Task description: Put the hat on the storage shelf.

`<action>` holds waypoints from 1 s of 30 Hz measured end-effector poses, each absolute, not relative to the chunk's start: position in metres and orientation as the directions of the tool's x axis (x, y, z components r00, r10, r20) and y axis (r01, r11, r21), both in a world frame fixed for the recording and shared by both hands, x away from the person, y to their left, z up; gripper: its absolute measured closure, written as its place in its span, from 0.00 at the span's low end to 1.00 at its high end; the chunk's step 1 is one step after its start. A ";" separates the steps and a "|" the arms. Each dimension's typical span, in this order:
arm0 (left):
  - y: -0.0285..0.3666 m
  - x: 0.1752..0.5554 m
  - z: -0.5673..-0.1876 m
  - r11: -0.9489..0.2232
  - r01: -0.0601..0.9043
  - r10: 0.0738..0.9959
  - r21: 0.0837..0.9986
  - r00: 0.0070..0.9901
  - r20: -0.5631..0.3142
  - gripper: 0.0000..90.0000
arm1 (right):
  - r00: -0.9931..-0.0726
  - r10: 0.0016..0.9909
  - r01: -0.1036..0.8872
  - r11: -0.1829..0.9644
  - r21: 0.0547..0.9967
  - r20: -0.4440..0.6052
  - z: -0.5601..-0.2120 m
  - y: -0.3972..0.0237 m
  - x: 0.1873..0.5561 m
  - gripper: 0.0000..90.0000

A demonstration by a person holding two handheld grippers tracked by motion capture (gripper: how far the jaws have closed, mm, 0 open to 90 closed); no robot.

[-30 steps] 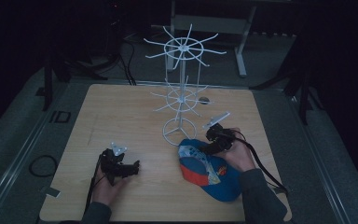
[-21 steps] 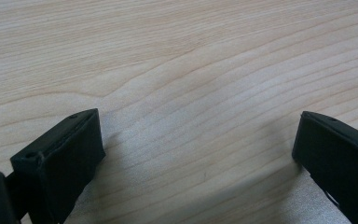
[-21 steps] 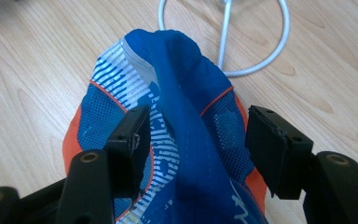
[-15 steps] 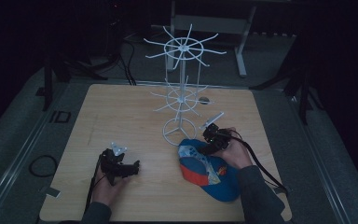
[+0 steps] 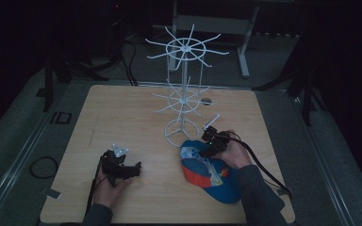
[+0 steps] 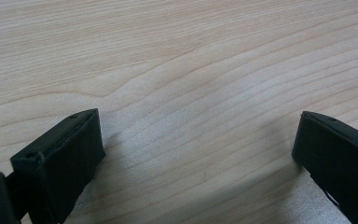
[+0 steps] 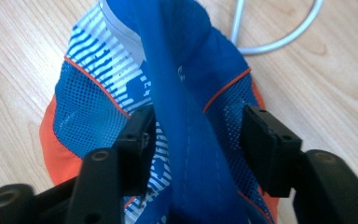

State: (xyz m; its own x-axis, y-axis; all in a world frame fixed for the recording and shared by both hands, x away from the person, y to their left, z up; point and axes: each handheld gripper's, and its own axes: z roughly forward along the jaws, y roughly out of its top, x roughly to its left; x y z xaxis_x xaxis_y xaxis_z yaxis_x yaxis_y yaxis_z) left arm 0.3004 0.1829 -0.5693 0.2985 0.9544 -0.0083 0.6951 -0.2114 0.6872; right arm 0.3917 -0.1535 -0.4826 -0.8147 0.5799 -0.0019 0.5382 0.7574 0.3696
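cap (image 7: pixel 186 116): white marks on the blue mesh, too cut off & folded to read
table (image 5: pixel 122 117): plain wood, no words or nos.
white rack (image 5: pixel 185 94): no label
readable text: none

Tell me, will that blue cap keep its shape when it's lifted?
Probably not: the cap has thin mesh panels and a fabric fold already bunched between the right gripper jaws, so it likely sags. It looks light. Its cloth seems unlikely to slip.

Wood table (image 5: pixel 122 117) w/ blue-orange cap (image 5: pixel 212 176) & white wire rack (image 5: pixel 184 101) standing on it.
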 end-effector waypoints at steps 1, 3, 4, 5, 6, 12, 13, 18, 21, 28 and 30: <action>0.183 0.300 -0.569 -0.212 0.695 0.954 0.687 0.298 -0.007 0.02 | -0.813 0.582 0.542 0.759 0.361 -0.001 -0.484 -0.153 0.392 0.54; 0.183 0.300 -0.569 -0.211 0.695 0.954 0.687 0.298 -0.009 0.02 | -0.818 0.575 0.539 0.768 0.345 -0.002 -0.486 -0.152 0.393 0.56; 0.183 0.300 -0.569 -0.211 0.695 0.954 0.687 0.298 -0.009 0.02 | -0.819 0.574 0.539 0.771 0.339 -0.005 -0.488 -0.152 0.393 0.57; 0.183 0.300 -0.569 -0.212 0.695 0.955 0.687 0.298 -0.007 0.02 | -0.821 0.570 0.535 0.776 0.335 -0.010 -0.489 -0.151 0.394 0.59; 0.183 0.300 -0.569 -0.211 0.695 0.954 0.687 0.298 -0.008 0.02 | -0.823 0.568 0.533 0.778 0.332 -0.010 -0.489 -0.151 0.394 0.62; 0.183 0.300 -0.569 -0.211 0.695 0.955 0.687 0.298 -0.009 0.02 | -0.832 0.554 0.517 0.786 0.339 -0.017 -0.490 -0.150 0.393 0.81; 0.183 0.300 -0.569 -0.212 0.695 0.955 0.687 0.298 -0.007 0.02 | -0.834 0.551 0.512 0.787 0.345 -0.019 -0.489 -0.150 0.392 0.85; 0.183 0.300 -0.569 -0.211 0.695 0.954 0.688 0.298 -0.009 0.02 | -0.841 0.540 0.494 0.784 0.374 -0.020 -0.484 -0.152 0.389 0.95; 0.183 0.300 -0.569 -0.212 0.695 0.955 0.687 0.298 -0.007 0.02 | -0.843 0.537 0.486 0.783 0.389 -0.028 -0.480 -0.154 0.386 0.97; 0.183 0.300 -0.569 -0.214 0.694 0.954 0.687 0.299 -0.005 0.02 | -0.841 0.540 0.476 0.765 0.433 -0.029 -0.467 -0.160 0.376 0.97; 0.183 0.300 -0.569 -0.214 0.694 0.954 0.687 0.299 -0.006 0.02 | -0.838 0.544 0.473 0.755 0.454 -0.031 -0.463 -0.163 0.374 0.97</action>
